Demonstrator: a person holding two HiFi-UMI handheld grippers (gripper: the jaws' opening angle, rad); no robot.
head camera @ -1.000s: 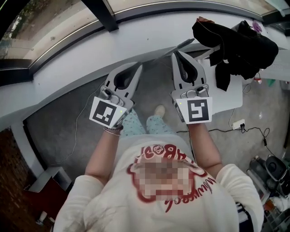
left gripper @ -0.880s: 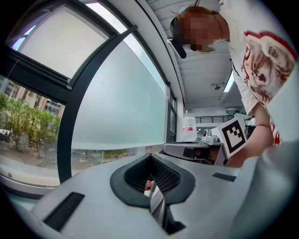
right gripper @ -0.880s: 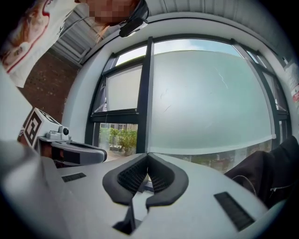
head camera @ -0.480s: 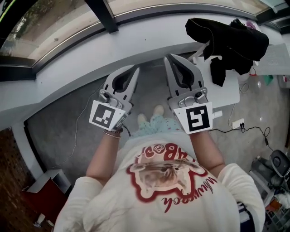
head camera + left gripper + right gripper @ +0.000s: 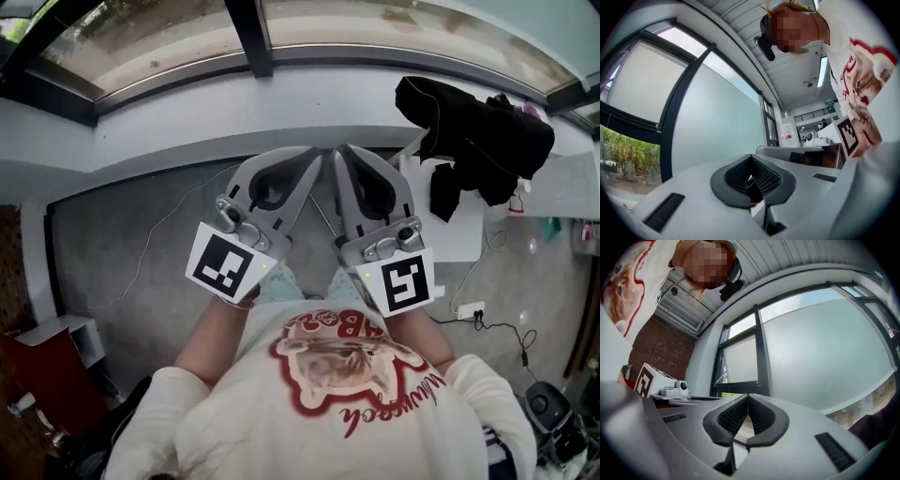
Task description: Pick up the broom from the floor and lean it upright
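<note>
While we aim both toward 12 o'clock, L gripper [image 5: 314, 161] & R gripper [image 5: 340, 155] jaws sit pinched shut; black clothes [image 5: 478, 141] at 2.

Broom [image 5: 323, 223]: only a thin pale line shows, prob. its handle. It sits in the narrow gap btwn left gripper [image 5: 305, 164] & right gripper [image 5: 349, 155] in the head view and slants across the grey floor. Brush end isn't visible in any view, so its colour & shape can't be told. Can't tell either whether the handle stands, leans or lies flat, or whether anything touches it.
</note>
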